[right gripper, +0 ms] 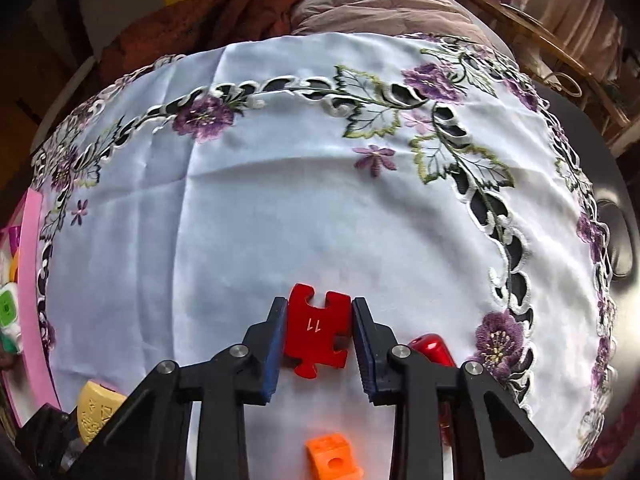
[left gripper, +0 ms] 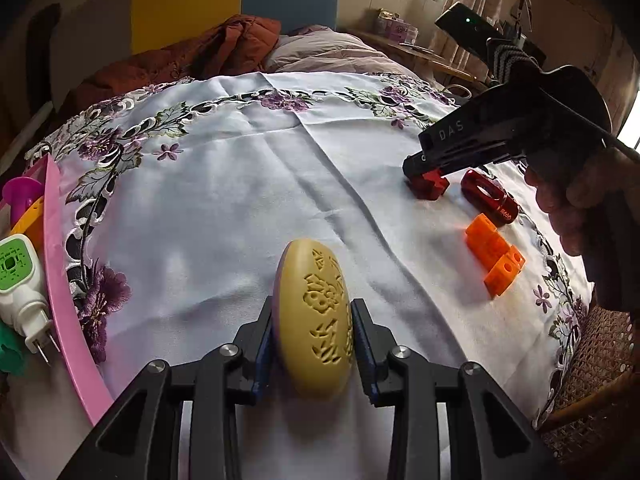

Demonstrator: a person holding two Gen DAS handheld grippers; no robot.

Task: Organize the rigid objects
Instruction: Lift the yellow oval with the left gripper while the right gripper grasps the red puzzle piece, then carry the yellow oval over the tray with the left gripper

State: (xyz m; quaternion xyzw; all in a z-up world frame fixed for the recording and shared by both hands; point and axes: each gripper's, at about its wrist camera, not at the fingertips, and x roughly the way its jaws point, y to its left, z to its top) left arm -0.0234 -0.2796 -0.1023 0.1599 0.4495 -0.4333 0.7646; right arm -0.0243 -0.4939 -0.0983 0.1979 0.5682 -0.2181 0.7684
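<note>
My left gripper (left gripper: 312, 332) is shut on a tan oval carved piece (left gripper: 314, 316), held on edge over the white embroidered tablecloth (left gripper: 240, 184). My right gripper (right gripper: 319, 332) is shut on a red puzzle-shaped block marked 11 (right gripper: 318, 330); in the left wrist view that gripper (left gripper: 424, 168) stands at the right with the red block (left gripper: 430, 186) at its tip, on the cloth. A red metal cylinder (left gripper: 490, 196) and an orange plastic block (left gripper: 494, 254) lie beside it. The orange block (right gripper: 334, 456) and the cylinder (right gripper: 434, 348) also show in the right wrist view.
A pink tray (left gripper: 60, 280) at the left edge holds a white and green plug-in device (left gripper: 20, 280), a magenta piece (left gripper: 20, 192) and other small items. A wicker chair (left gripper: 592, 392) stands at the right. A bed with blankets (left gripper: 320, 52) lies behind the table.
</note>
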